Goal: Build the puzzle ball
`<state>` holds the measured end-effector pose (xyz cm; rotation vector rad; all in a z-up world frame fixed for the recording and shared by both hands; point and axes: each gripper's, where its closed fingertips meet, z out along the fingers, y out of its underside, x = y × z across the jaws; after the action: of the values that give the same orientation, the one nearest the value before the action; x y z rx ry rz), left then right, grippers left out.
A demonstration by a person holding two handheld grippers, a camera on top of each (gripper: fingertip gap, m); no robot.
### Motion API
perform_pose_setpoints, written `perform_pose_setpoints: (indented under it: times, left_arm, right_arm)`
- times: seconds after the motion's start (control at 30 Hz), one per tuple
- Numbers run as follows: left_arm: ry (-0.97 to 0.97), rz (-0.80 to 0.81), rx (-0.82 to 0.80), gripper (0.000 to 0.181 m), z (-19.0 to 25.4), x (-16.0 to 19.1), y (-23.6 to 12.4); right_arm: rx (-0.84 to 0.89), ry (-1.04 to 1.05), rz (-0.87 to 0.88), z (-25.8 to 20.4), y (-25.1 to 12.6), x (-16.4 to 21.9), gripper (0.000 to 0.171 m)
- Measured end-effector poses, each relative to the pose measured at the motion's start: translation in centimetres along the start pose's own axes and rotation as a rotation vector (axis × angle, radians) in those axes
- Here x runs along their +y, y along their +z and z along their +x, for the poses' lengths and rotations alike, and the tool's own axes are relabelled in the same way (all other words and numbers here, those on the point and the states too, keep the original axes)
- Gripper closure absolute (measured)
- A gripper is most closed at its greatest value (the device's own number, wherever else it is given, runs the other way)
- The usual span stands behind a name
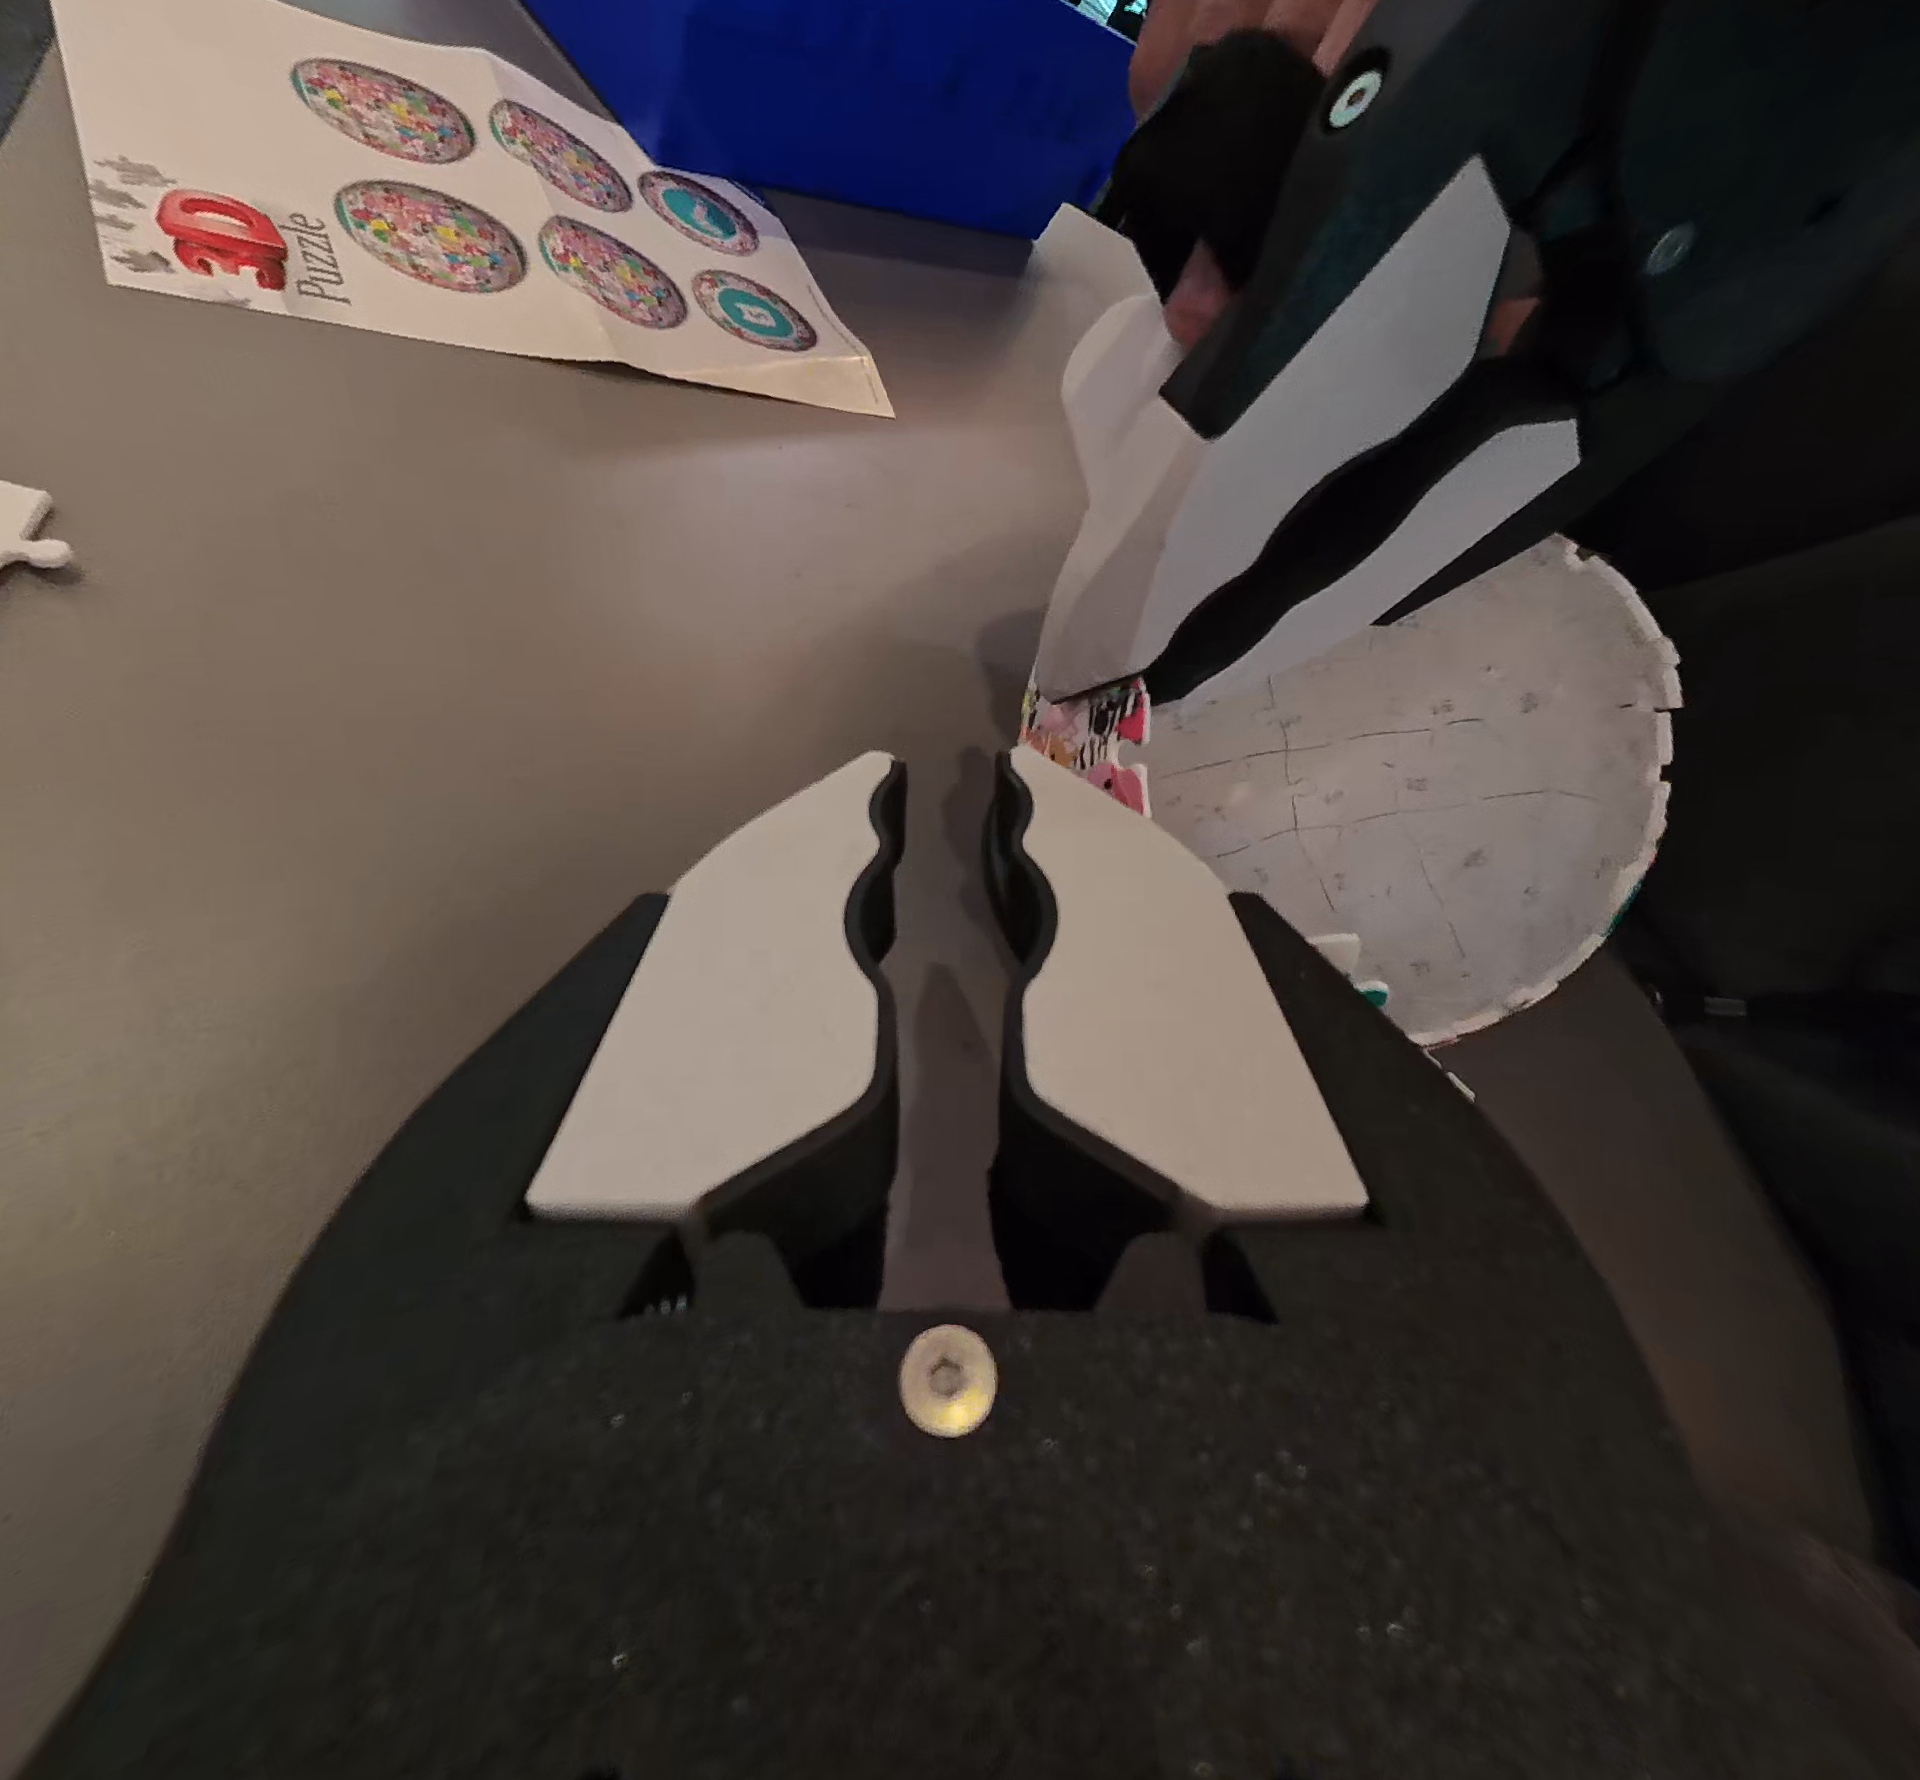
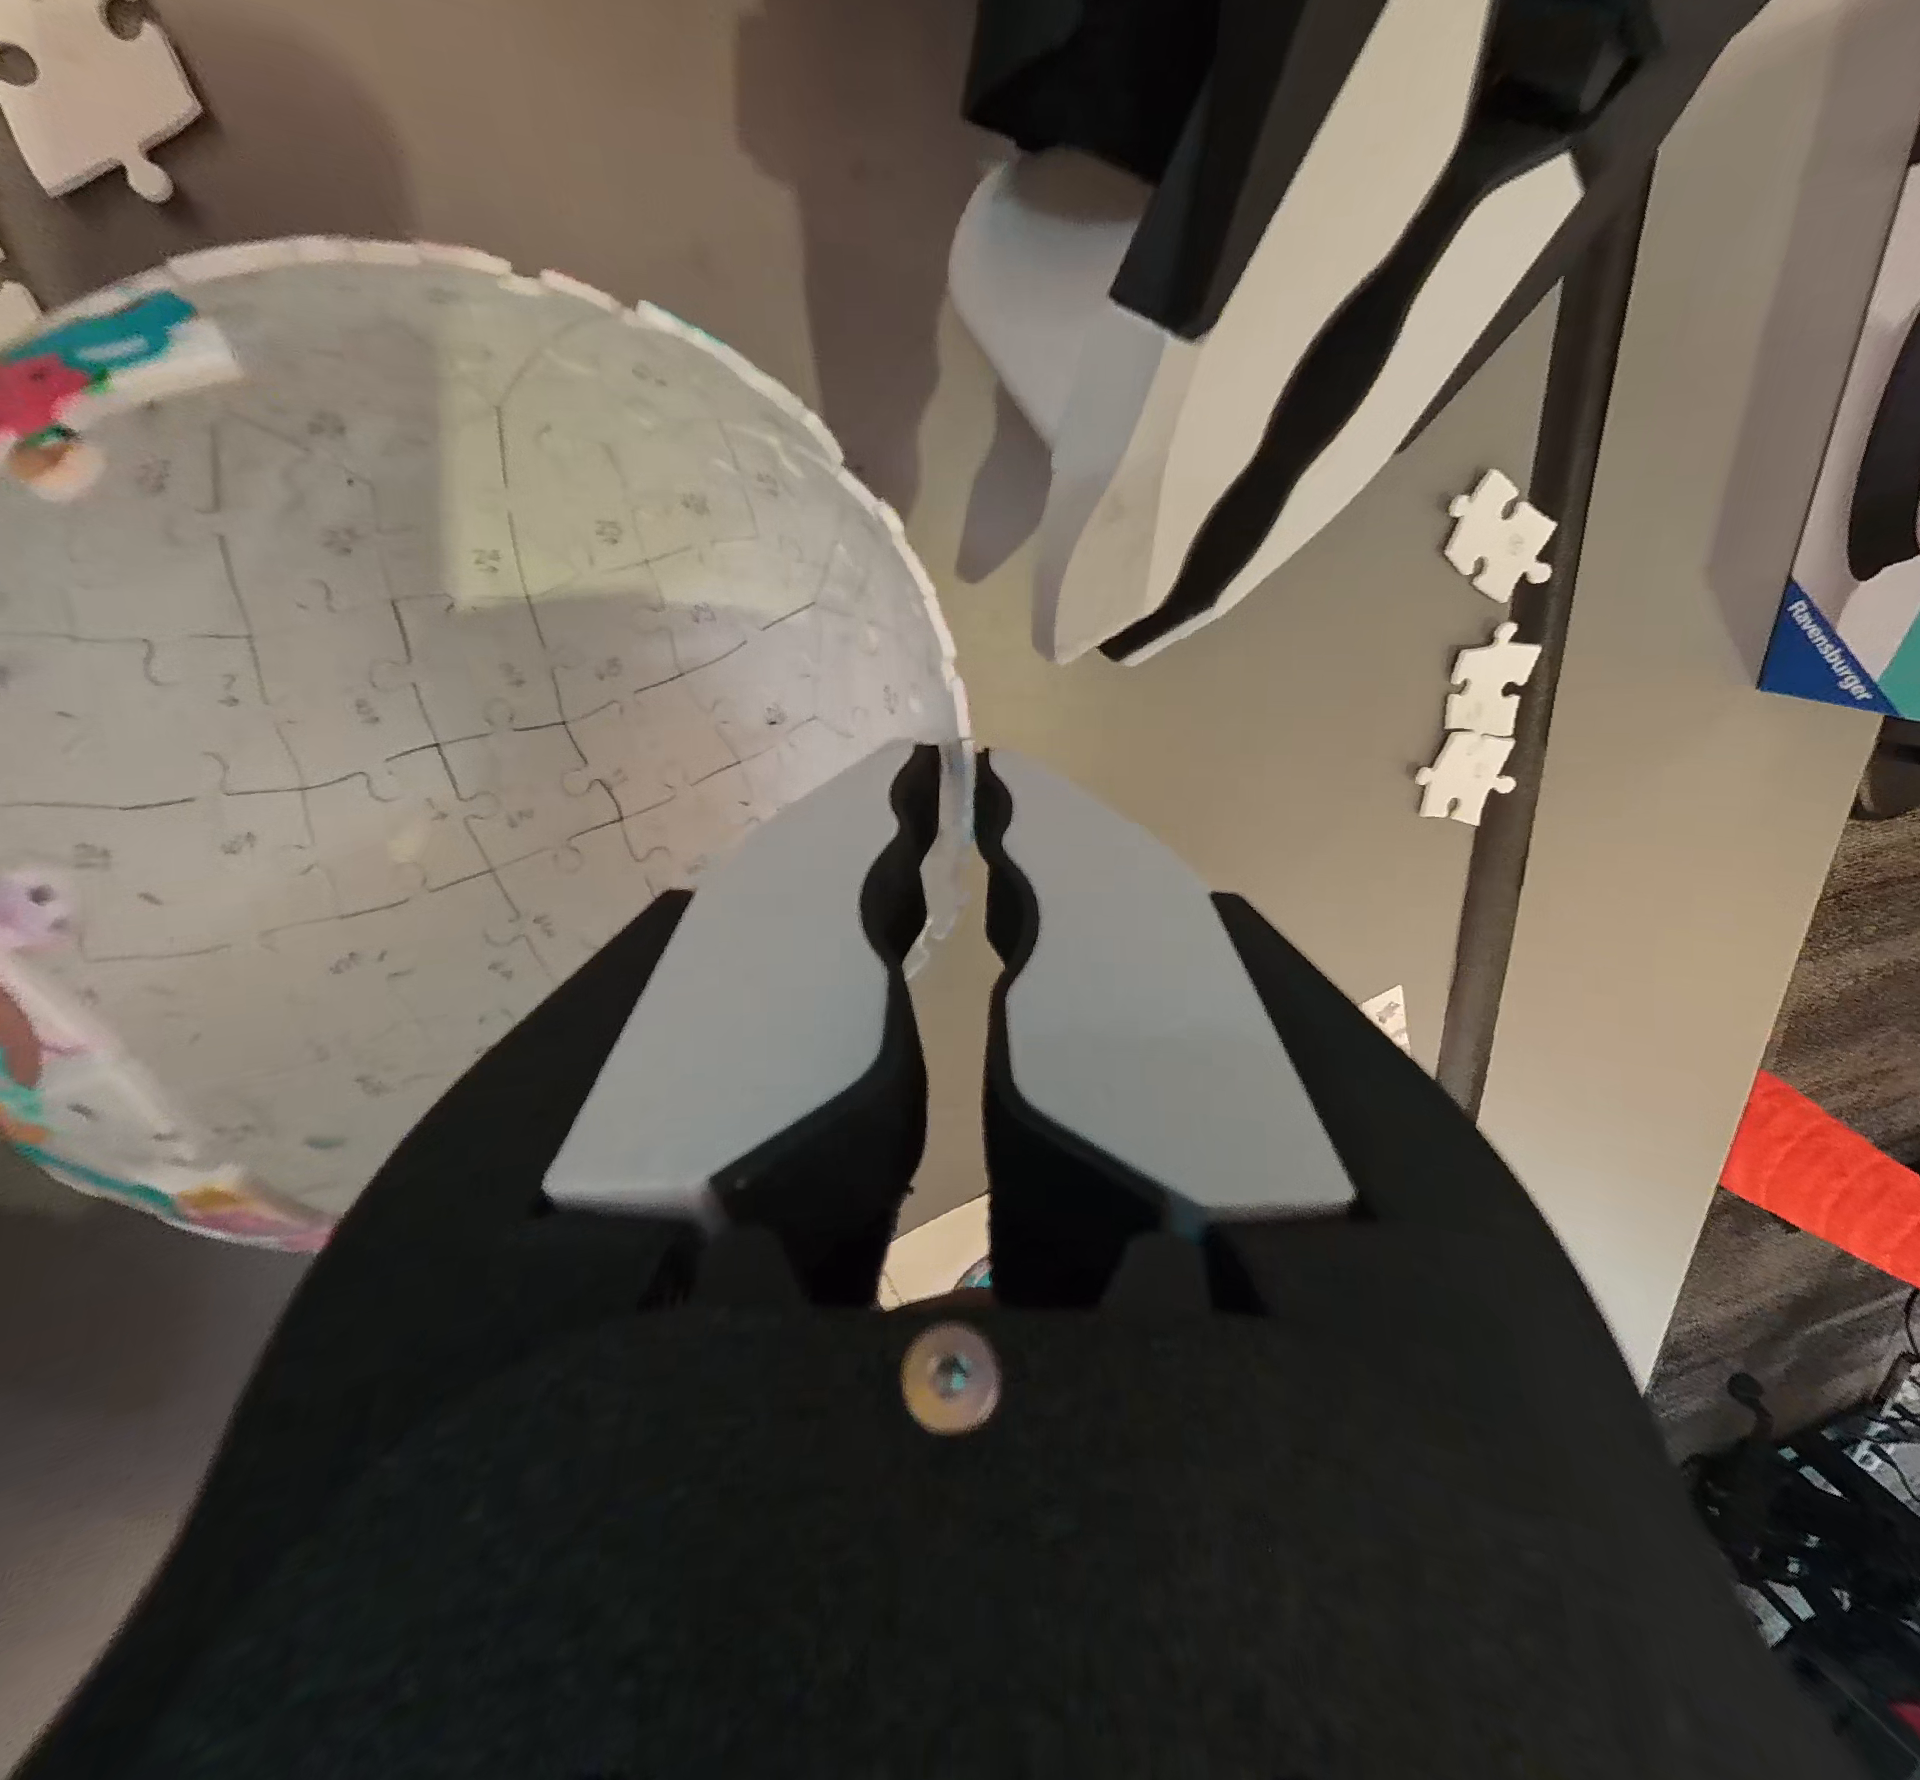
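Observation:
The puzzle ball (image 2: 395, 691) is a partly built half shell. Its white numbered inside faces both cameras, with colourful printed pieces at the rim (image 1: 1091, 722). It also shows in the left wrist view (image 1: 1434, 795). My right gripper (image 2: 953, 764) is shut on the shell's thin rim and holds it above the grey table (image 1: 416, 691). It enters the left wrist view from the upper right (image 1: 1107, 691). My left gripper (image 1: 956, 769) has a narrow gap between its fingers with nothing in it, just left of the held rim. It also shows in the right wrist view (image 2: 1091, 655).
A folded instruction sheet (image 1: 436, 203) and a blue bin (image 1: 831, 37) lie at the back. Loose white pieces lie on the table: one at the left edge (image 1: 31, 535), a joined group (image 2: 83, 47) and three more (image 2: 1491, 681). The puzzle's box (image 2: 1860, 483) stands at the right. Less than 4 cm separates the two grippers' tips.

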<state>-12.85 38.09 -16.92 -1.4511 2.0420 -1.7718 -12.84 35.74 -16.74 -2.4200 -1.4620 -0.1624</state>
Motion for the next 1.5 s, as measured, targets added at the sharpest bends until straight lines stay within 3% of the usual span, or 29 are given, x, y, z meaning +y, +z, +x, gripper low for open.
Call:
perform_pose_setpoints:
  times: [0.23,0.6,0.8,1.03,1.2,1.33,1.43,1.5]
  left_arm:
    - [0.000,-0.008,0.007,0.166,0.1,0.1,0.2]
    - [-0.004,-0.007,0.000,0.167,0.0,0.2,0.1]
    - [0.007,0.037,-0.010,0.166,0.2,-0.2,-1.1]
    - [0.001,0.059,0.030,0.160,3.3,-0.9,-2.1]
    - [0.052,0.006,0.007,0.156,4.4,-2.2,-1.0]
    - [0.083,-0.035,-0.047,0.156,3.4,-3.2,-0.5]
    - [0.041,0.072,-0.067,0.157,1.5,-3.5,-1.5]
    - [0.000,0.182,-0.111,0.157,-0.7,-3.4,-2.8]
  right_arm:
    - [-0.010,0.005,0.003,0.0,0.0,0.0,0.166]
    - [0.060,-0.023,-0.007,1.3,-2.1,0.1,0.149]
    - [0.046,0.217,0.366,2.1,-9.1,-0.1,0.144]
    - [0.076,0.544,0.608,-2.6,-8.7,4.0,0.138]
    - [0.162,0.456,0.878,-4.8,-10.6,2.5,0.137]
    - [0.124,0.429,0.740,-3.0,-8.4,3.1,0.136]
    - [0.028,0.452,0.683,-0.1,-8.2,2.2,0.137]
    - [-0.076,0.425,0.509,0.5,-6.9,2.0,0.136]
